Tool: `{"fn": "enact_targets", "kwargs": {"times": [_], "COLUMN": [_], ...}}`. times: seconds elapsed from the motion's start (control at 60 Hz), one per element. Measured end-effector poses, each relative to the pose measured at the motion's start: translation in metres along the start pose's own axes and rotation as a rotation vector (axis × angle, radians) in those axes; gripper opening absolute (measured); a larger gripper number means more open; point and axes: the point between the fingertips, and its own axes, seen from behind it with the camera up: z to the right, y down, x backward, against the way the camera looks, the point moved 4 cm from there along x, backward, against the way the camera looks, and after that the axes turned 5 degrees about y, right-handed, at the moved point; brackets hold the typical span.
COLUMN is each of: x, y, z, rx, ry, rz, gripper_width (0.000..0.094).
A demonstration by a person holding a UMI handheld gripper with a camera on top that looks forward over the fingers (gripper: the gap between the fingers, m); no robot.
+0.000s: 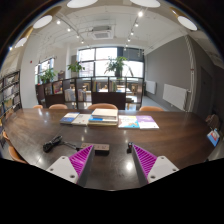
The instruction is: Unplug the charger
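The long dark brown wooden table (150, 140) fills the middle of the view, with chairs and shelves of potted plants beyond it and bright windows at the back; on its far half lie several flat books or magazines with pale and blue covers (110, 120); nearer, just ahead of the fingers, sits a small dark box-shaped object (101, 148) that I judge to be the charger, though whether it sits in a socket cannot be told; a black cable or device (52, 144) lies to its left; the hand-held gripper (108, 158) hovers above the table with its jaws spread wide and pinching nothing; to do the approach well, centre the dark block between the purple pads (82, 157), come in level, close squarely on its sides, then pull straight out along the plug's axis rather than twisting.
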Motion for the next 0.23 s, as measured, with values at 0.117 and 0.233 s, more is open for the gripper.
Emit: {"fn": "enact_targets", "kwargs": {"times": [0.117, 0.233], "x": [0.019, 0.031], "y": [0.024, 0.036], "z": [-0.009, -0.016], "rx": [0.027, 0.042], "ry": [-0.013, -0.032], "rz": [-0.039, -0.057], "gripper_width": [0.0736, 0.0736]}}
